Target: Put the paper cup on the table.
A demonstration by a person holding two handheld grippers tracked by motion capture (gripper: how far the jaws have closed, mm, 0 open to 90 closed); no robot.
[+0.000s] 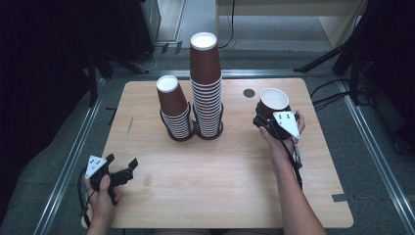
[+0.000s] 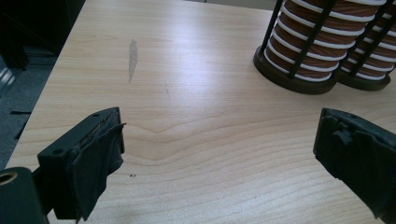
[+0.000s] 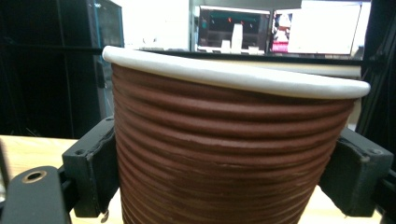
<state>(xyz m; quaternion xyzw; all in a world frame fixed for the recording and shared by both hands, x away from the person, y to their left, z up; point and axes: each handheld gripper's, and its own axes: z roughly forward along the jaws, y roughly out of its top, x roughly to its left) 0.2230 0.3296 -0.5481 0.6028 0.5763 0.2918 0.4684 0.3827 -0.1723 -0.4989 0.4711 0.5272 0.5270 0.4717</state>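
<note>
My right gripper (image 1: 268, 116) is shut on a brown ribbed paper cup (image 1: 273, 102) with a white rim, held upright at the right of the table. In the right gripper view the cup (image 3: 229, 154) sits squeezed between both jaws. Two stacks of the same cups stand in black wire holders at the table's middle: a short stack (image 1: 174, 108) and a tall stack (image 1: 206, 83). My left gripper (image 1: 126, 169) stands open near the front left corner, nothing between its jaws. The left gripper view looks across bare wood toward the short stack's holder (image 2: 299, 74).
The wooden table (image 1: 225, 186) has a dark round grommet (image 1: 249, 92) near its far edge. Black stand legs and cables lie on the floor beyond the table's far side. A metal rail runs along each side of the table.
</note>
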